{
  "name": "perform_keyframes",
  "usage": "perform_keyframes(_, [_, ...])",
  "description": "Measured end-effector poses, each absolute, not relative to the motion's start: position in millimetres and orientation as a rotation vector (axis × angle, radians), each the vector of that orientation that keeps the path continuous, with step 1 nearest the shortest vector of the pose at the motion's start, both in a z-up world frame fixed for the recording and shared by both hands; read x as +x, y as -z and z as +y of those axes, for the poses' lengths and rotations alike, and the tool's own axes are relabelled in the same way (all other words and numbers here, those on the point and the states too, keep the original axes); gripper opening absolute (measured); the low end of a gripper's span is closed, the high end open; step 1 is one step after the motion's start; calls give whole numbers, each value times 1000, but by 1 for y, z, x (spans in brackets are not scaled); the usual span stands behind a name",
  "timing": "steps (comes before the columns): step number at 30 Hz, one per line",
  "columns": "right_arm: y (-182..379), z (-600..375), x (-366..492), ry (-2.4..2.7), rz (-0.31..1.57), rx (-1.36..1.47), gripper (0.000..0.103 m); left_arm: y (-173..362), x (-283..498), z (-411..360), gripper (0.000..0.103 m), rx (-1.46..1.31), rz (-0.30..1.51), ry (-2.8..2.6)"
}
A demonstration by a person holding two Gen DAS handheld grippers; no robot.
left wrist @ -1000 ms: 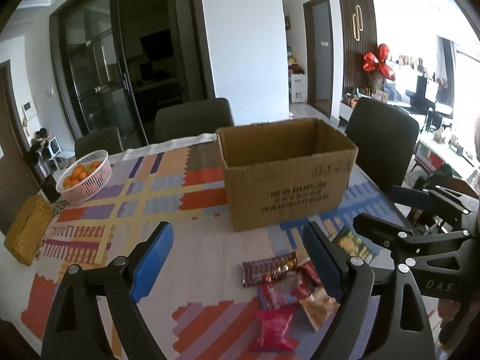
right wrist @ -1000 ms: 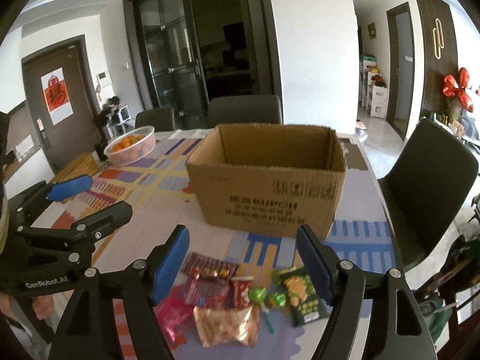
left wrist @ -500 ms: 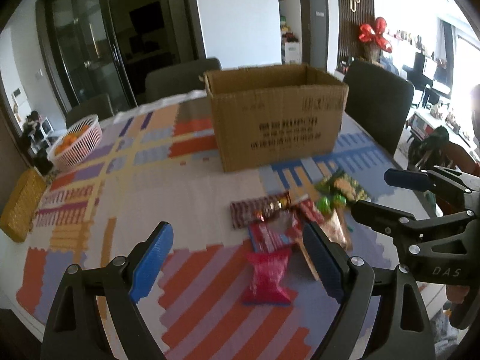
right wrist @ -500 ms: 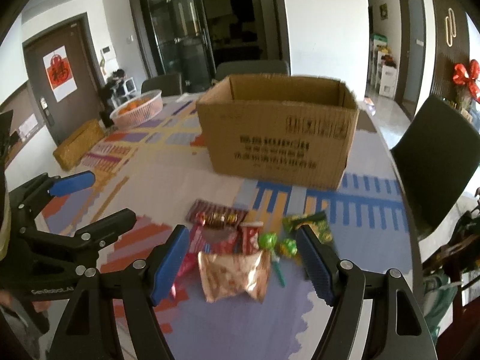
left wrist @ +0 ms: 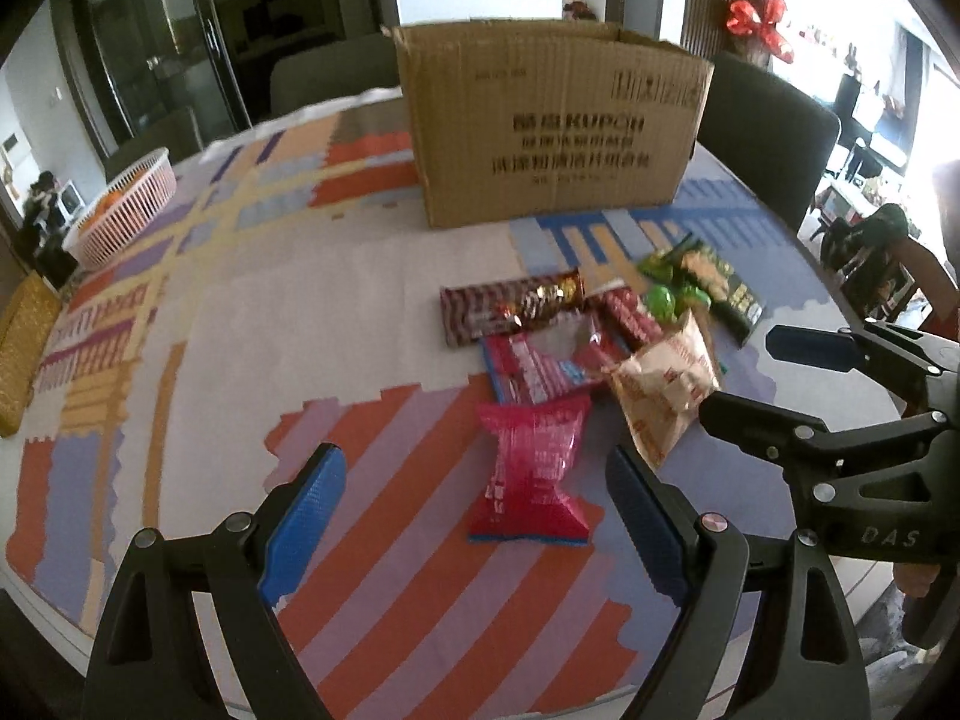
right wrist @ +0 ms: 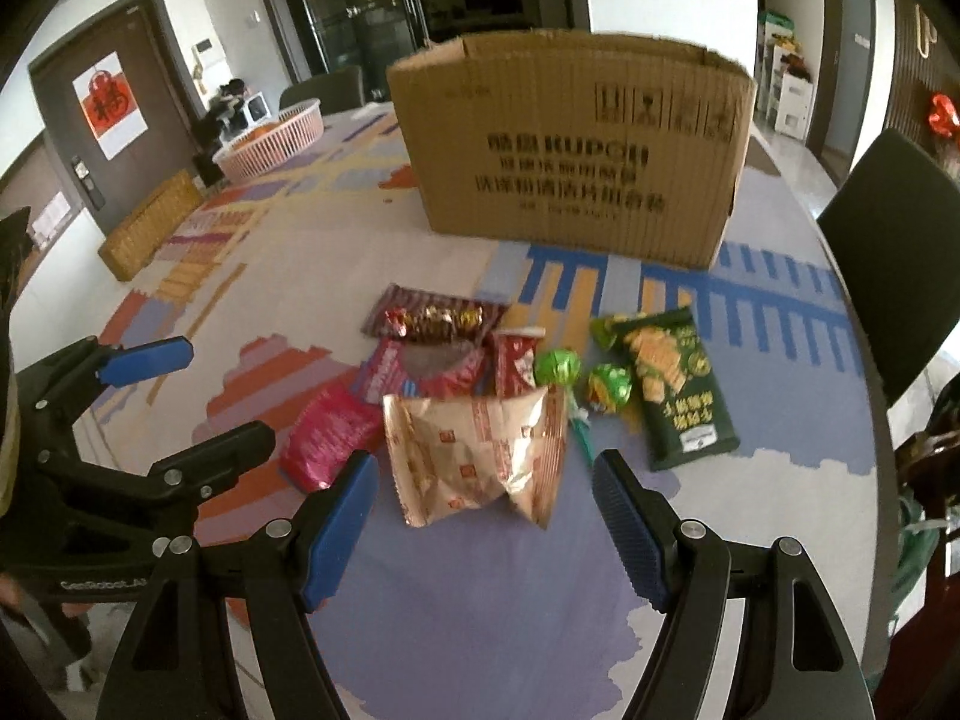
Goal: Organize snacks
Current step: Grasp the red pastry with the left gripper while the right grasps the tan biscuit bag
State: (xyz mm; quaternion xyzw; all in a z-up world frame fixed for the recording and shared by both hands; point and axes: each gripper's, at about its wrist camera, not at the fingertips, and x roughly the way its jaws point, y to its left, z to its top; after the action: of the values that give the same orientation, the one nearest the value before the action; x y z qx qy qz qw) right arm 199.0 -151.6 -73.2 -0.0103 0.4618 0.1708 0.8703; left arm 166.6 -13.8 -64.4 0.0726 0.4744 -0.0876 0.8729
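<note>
Snack pile sat mid-frame on the patterned tablecloth point(left wrist: 198, 324), near the right table edge; open cardboard box point(left wrist: 552, 126) stood behind it at upper centre. Left gripper point(left wrist: 474, 516) hung spread wide, empty, over the pink packet point(left wrist: 531, 474). Right gripper point(right wrist: 486, 510) likewise wide, empty, above the tan foil bag point(right wrist: 474, 456). Bare cloth lay open at left, toward the pink basket point(left wrist: 129, 204)

- The left claw point(left wrist: 474, 516) had a black skeletal frame with silver screw heads at its joints and ribbed blue pads point(left wrist: 303, 525) on its two fingers.
- "GenRobot.AI" was printed in white on its body in the right wrist view.
- The right claw point(right wrist: 486, 522) was built alike, with blue textured pads point(right wrist: 627, 525).
- White letters "DAS" marked its black body in the left wrist view.
</note>
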Motion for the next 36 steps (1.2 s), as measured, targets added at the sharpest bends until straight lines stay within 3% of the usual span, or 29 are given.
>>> perform_keyframes(9, [99,-151,210,-355,1022,-5,74,89,173,-14,87,136,1046,213])
perform_keyframes(22, [121,-149,228,-372,1074,23,74,104,190,-17,66,108,1086,247])
perform_keyframes(26, [123,-147,231,-378,1075,27,66,106,194,-18,60,92,1102,262])
perform_keyframes(33, [121,-139,228,-421,1072,21,50,112,196,-21,38,61,1132,295])
perform_keyframes(36, [122,-139,226,-428,1077,28,47,112,195,-22,36,53,1133,297])
